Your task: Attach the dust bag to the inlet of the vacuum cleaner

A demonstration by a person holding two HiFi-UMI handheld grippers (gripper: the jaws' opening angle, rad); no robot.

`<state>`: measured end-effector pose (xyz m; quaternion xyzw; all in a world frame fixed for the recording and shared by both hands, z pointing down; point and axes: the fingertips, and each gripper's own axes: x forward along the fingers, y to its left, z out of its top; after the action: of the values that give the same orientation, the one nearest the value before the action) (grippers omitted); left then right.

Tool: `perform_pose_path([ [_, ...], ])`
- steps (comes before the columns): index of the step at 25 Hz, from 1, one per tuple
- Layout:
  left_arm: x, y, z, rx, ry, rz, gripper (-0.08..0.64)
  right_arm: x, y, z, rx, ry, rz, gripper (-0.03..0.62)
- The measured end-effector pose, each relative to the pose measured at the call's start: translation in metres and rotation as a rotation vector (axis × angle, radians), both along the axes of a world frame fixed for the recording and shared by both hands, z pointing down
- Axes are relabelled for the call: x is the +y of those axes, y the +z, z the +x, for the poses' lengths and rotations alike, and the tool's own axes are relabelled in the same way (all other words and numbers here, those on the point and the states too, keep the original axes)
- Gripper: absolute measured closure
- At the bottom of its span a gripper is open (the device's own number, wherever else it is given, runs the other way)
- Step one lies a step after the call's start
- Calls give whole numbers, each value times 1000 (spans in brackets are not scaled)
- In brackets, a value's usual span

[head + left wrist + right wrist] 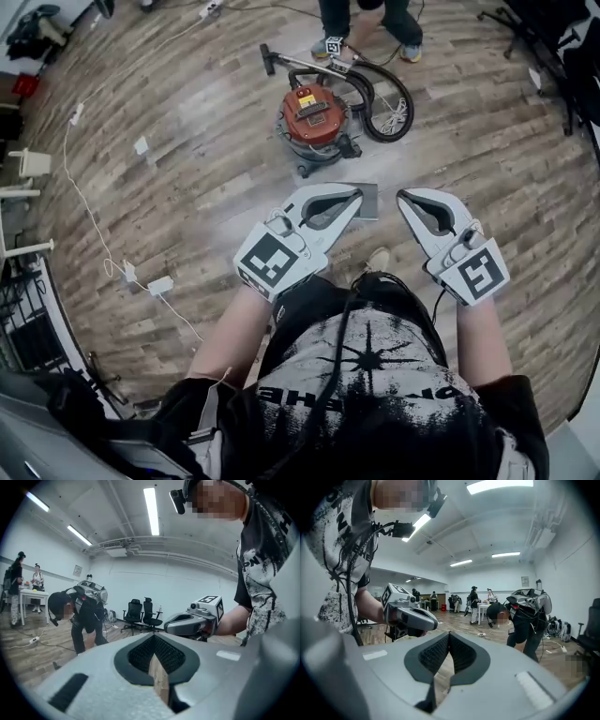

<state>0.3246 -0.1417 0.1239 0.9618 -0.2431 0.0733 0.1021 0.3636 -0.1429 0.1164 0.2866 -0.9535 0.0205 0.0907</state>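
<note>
Approach, I judge: nothing is picked up yet. Two grippers, left gripper (357, 195) and right gripper (403, 197), both have jaws pressed together and empty. One vacuum (314, 117) stands on the floor (187, 169) at 12 o'clock. One grey bag (368, 201), apparently, lies just beyond the left tips. Next move: spread the jaws and reach down for it.

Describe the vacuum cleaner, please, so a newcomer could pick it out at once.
Look across the wood floor towards the standing person's feet. Just before them sits the vacuum cleaner, a squat round drum. Its orange-red top and looped black hose mark it out.
</note>
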Motion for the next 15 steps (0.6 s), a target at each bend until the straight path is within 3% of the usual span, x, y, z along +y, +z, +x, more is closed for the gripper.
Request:
perform_pose_path([
  [5,-1,23,0,-38,-18,-23,561,-7,33,-2,34,-49,-44,589],
  [10,-19,49,-8,-54,52,-27,561,-28,82,-7,66,-21,-52,589],
  [15,-43,129,-24,-78,88,-17,561,-42,217,-5,215,-31,-144,583],
])
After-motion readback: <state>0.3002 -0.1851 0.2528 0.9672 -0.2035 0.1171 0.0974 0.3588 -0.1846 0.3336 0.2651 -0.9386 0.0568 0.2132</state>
